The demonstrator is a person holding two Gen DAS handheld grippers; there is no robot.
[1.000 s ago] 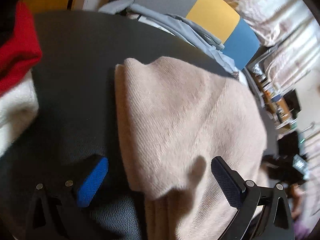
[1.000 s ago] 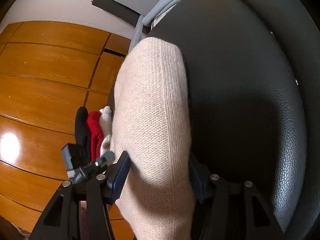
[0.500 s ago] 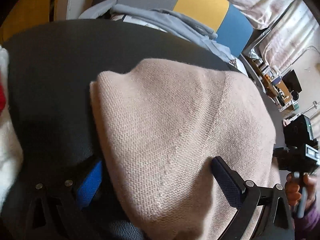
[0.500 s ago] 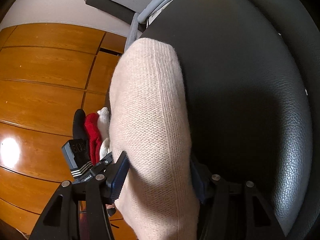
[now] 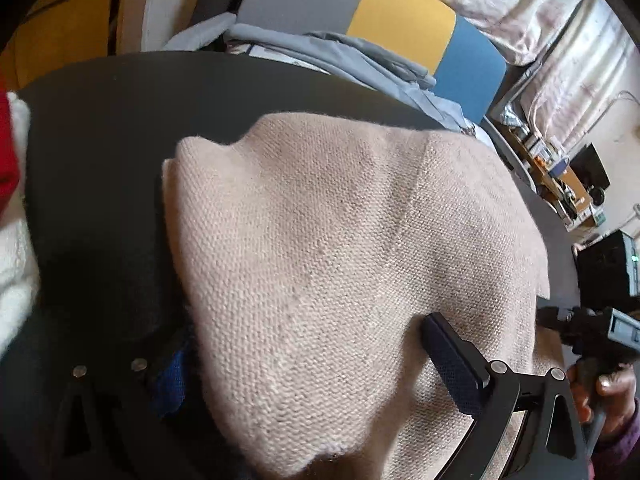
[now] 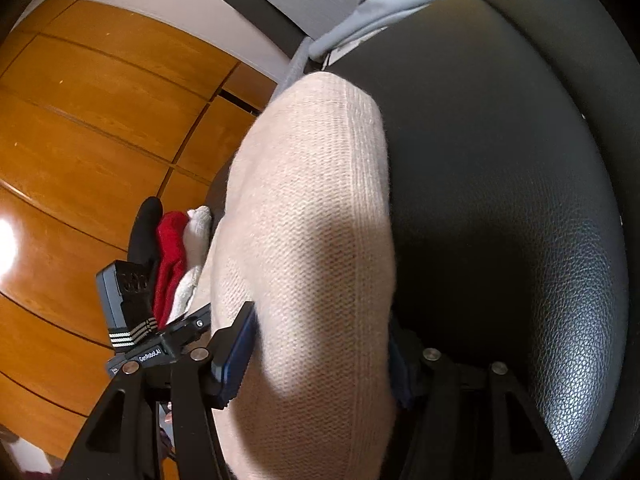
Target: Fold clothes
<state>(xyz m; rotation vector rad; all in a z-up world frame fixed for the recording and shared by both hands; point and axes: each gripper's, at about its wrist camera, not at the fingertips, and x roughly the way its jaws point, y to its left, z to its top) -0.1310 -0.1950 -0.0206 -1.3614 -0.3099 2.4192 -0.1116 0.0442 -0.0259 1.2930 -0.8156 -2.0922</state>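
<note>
A beige knit sweater (image 5: 340, 248) lies folded on a black leather surface (image 5: 96, 152). My left gripper (image 5: 312, 364) is open, its fingers straddling the sweater's near edge, the left finger partly hidden under the fabric. In the right wrist view the same sweater (image 6: 312, 240) fills the space between the fingers of my right gripper (image 6: 320, 356), which press its folded end from both sides. The black leather surface (image 6: 500, 200) lies to the right.
A red and white pile of clothes (image 5: 12, 184) sits at the left edge, also in the right wrist view (image 6: 176, 256). Grey-blue garments (image 5: 340, 56) and a grey, yellow and blue cushion (image 5: 400, 20) lie behind. Wooden floor (image 6: 80, 140) lies below the surface's edge.
My left gripper has moved forward over the sweater, which now covers its left finger. The right gripper has kept its hold, shifting slightly with the sweater.
</note>
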